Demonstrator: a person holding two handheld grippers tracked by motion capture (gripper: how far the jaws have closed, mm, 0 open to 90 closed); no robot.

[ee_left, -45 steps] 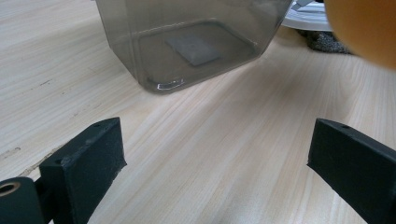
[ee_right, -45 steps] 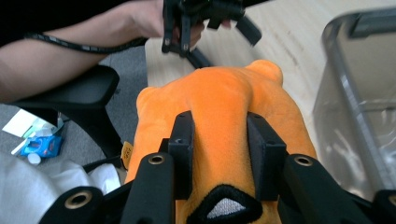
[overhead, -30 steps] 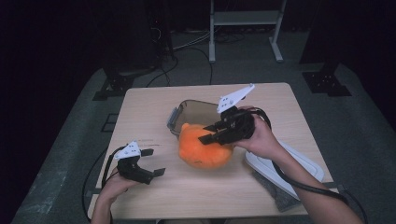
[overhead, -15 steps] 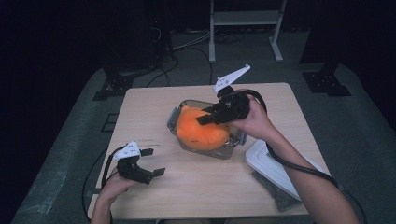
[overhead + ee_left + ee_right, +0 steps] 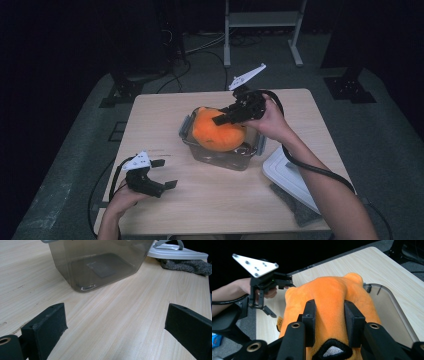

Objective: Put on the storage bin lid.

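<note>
An orange plush toy (image 5: 217, 132) sits partly inside a clear plastic container (image 5: 250, 152) at the middle of the table, its upper part above the rim. My right gripper (image 5: 225, 117) comes in from the right and is shut on the plush. In the right gripper view both pads pinch a fold of the orange plush (image 5: 332, 292) over the container (image 5: 387, 293), where the right gripper (image 5: 330, 306) stays clamped. My left gripper (image 5: 165, 174) rests near the front left of the table, open and holding nothing. The left gripper view shows the left gripper (image 5: 116, 315) facing the container (image 5: 100, 262).
A white lid (image 5: 287, 175) lies at the table's right front edge on a grey cloth (image 5: 300, 212). Bare wooden table (image 5: 160, 115) lies to the left and behind the container. Dark floor, cables and stand legs surround the table.
My right gripper has carried the orange plush from the table in front of the container, away from the person, up and into the container. The left gripper has stayed put.
</note>
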